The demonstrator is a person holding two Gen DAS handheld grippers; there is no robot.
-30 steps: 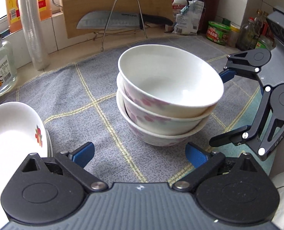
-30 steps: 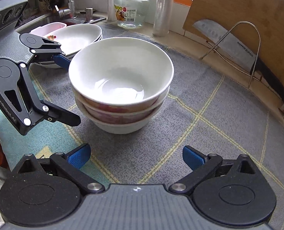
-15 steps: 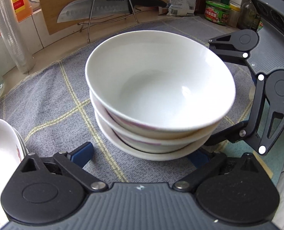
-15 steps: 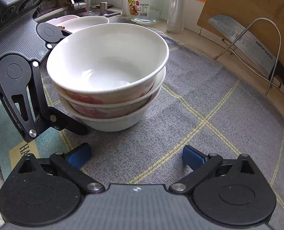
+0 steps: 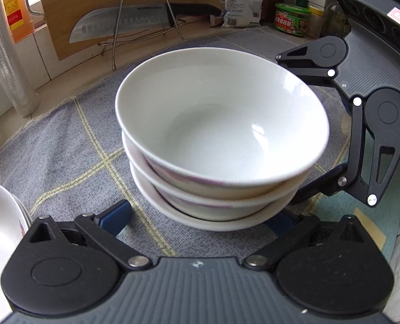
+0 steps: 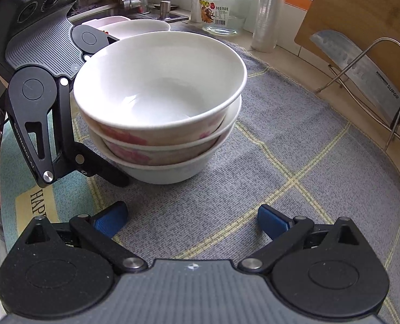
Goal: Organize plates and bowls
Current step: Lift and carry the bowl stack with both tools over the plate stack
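three bowls [image 5: 221, 145] nested in stack on grey mat [image 5: 64, 145], mid-counter; top bowl tilted. landmark: stack. plates [image 5: 0, 229] left of stack at mat edge, well apart. left gripper [image 5: 200, 217] spread wide, straddling stack base; left pad [image 5: 116, 217] just beside bottom bowl, right pad mostly hidden under rim; contact unclear. knife [image 5: 135, 19] on wire rack behind stack, against board. right gripper [image 6: 191, 220] right of stack, spread wide, holding nothing, pads near stack but apart from it.
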